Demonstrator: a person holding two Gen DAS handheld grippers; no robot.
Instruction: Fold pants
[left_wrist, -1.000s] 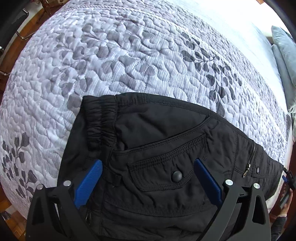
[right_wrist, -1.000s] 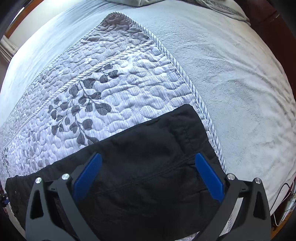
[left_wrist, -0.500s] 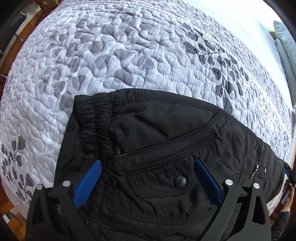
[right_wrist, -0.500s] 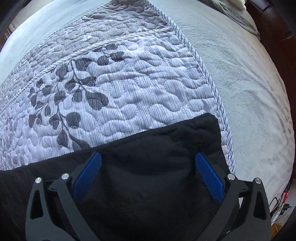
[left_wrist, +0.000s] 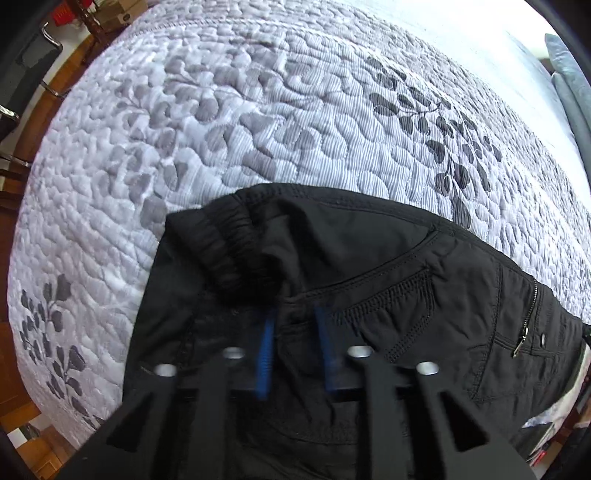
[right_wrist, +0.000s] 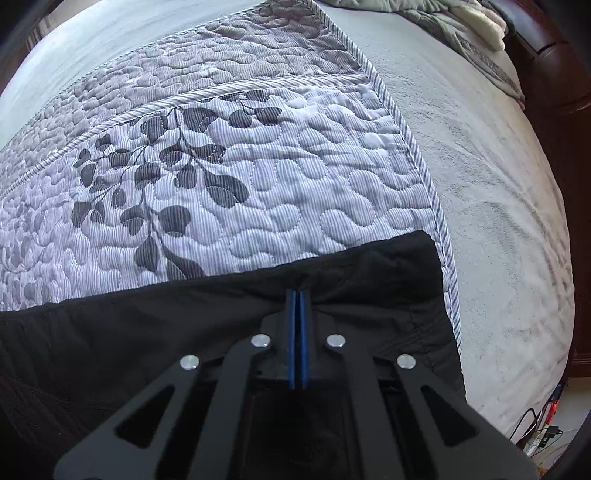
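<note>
Pants (left_wrist: 369, 258) fold hiding blurred gripper (left_wrist: 293, 314)

Below me: a bed (right_wrist: 498, 184) under a plain pale grey blanket, topped by a white quilted bedspread with grey leaf print and striped piping (left_wrist: 258, 129). Bright daylight washes out its far side. Orange-brown wooden floor (left_wrist: 22, 424) at left, with a chrome-framed black chair (left_wrist: 26, 62). Dark wooden bed frame (right_wrist: 554, 74) at right; cables on the floor (right_wrist: 535, 432) near it.
</note>
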